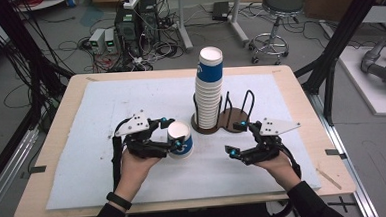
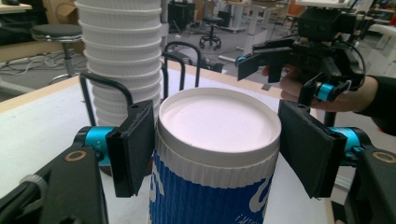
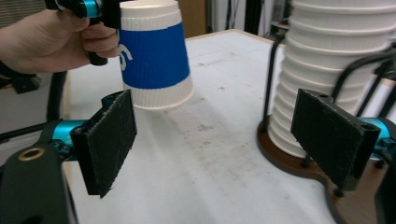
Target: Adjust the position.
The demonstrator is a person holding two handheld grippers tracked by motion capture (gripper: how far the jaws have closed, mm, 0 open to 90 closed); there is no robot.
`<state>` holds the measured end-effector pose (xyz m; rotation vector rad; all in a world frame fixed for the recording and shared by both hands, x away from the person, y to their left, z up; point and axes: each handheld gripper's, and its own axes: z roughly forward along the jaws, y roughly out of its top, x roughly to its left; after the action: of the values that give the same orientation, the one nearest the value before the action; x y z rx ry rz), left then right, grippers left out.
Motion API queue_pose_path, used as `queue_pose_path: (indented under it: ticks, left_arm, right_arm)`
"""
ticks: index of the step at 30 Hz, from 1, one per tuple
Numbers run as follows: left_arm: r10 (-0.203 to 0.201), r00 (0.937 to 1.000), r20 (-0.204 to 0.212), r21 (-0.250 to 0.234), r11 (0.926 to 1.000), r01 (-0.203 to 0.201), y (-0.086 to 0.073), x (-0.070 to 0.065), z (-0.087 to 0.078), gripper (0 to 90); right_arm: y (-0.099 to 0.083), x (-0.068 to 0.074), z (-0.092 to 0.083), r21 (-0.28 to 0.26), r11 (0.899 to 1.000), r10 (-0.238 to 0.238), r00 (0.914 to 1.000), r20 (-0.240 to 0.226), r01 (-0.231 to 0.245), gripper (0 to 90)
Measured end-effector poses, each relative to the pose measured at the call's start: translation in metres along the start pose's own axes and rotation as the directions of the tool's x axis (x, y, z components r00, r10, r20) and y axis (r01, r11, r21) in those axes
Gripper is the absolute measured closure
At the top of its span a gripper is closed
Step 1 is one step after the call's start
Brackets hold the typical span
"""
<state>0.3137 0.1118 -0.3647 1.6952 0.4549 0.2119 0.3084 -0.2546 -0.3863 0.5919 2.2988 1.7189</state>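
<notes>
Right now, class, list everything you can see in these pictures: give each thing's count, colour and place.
single cup: one, blue and white, upside down, held off the table between the left gripper's jaws.
cup stack: one tall stack, white ribbed with blue top cup, in the holder.
holder: one, dark brown base with black wire hoops, table centre.
mat: one, pale grey-white, covering the table.
table: one, light wood.
stool: one, black seat, floor behind.
left gripper: one, black, shut on the single cup.
right gripper: one, black, open, right of the cup.
</notes>
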Motion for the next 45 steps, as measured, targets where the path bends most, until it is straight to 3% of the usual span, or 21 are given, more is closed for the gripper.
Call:
queue_pose_path:
  ticks: [5,15,23,38,45]
  left_arm:
    - [0.008,0.9997,0.025,0.011,0.9999,-0.008,0.0,-0.007,0.005,29.6]
    - [-0.001,0.9972,0.075,0.004,1.0,0.001,-0.001,-0.019,0.019,29.7]
    - [0.002,0.9956,0.094,-0.01,1.0,-0.001,-0.002,-0.029,0.029,29.7]
    - [0.001,0.9951,0.098,-0.024,0.9997,0.001,-0.004,-0.036,0.037,29.9]
    - [-0.005,0.9938,0.111,-0.028,0.9996,0.008,-0.004,-0.038,0.04,29.9]
  right_arm:
    - [0.001,0.006,0.009,0.013,1.0,0.005,0.9986,-0.052,-0.005,14.7]
    - [-0.002,0.019,0.029,0.051,0.999,-0.005,0.9948,-0.101,0.01,14.7]
    - [-0.004,0.029,0.046,0.082,0.997,0.008,0.9932,-0.116,0.002,14.7]
    - [-0.006,0.037,0.06,0.111,0.994,0.036,0.9912,-0.127,-0.022,14.6]
    - [-0.007,0.039,0.063,0.134,0.991,0.011,0.9922,-0.124,0.006,17.0]
